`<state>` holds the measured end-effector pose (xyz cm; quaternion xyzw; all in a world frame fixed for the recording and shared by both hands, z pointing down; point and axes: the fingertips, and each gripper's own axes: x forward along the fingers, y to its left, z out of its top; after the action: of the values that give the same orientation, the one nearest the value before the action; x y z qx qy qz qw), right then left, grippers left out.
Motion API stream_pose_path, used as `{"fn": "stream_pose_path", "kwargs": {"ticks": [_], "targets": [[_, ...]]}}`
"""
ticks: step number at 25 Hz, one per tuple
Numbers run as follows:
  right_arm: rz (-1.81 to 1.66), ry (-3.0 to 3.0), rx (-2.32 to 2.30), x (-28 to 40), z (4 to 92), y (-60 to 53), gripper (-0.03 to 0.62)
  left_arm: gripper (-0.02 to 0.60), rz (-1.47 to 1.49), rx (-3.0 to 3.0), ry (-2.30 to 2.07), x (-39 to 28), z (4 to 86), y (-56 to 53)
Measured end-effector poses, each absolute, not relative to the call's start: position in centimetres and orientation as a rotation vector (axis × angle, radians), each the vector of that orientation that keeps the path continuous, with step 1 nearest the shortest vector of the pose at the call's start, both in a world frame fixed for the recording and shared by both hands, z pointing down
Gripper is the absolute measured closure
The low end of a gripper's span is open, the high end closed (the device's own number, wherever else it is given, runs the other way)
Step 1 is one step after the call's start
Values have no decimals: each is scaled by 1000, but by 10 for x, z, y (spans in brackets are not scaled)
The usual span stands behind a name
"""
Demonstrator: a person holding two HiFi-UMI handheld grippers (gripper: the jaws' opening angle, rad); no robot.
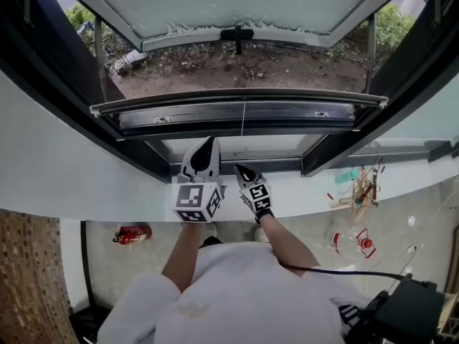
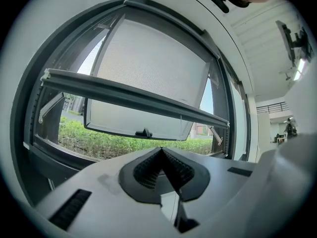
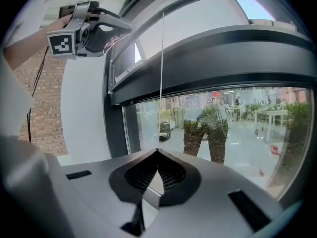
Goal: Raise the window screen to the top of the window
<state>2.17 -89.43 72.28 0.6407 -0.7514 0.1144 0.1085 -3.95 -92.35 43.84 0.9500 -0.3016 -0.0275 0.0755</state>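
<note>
The left gripper is shown with its jaws pressed together tip to tip, and nothing is held between them. The right gripper is likewise closed on nothing. In the head view the two are seen side by side, close but apart, with the left tips carried nearer the window than the right tips. The window screen is identified by its bottom rail, a grey horizontal bar located ahead of and above the left tips; it is touched by neither gripper. The rail is set in the lower part of the opening and spans the full width between the side channels of the window frame. The mesh above the rail cannot be made out. A thin pale pull cord is hung from the middle of the rail and is lined up with the right tips, directly ahead of them; it is not between the jaws. Past the rail, an outward-tilted sash with a frosted pane is seen, with a black handle at its lower edge. Free room is available above the rail up to the head of the frame. Below the rail an open gap is left, through which a hedge is visible. Ahead of the right tips a fixed glass pane is mounted under the rail. Left of both grippers a white wall borders the frame.
</note>
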Motion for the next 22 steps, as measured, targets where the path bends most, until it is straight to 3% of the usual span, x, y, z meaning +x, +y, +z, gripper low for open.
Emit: {"fn": "stream_pose_path", "kwargs": {"ticks": [22], "targets": [[135, -2291, 2011, 34, 647, -907, 592, 580, -64, 2881, -881, -29, 435, -924]]}}
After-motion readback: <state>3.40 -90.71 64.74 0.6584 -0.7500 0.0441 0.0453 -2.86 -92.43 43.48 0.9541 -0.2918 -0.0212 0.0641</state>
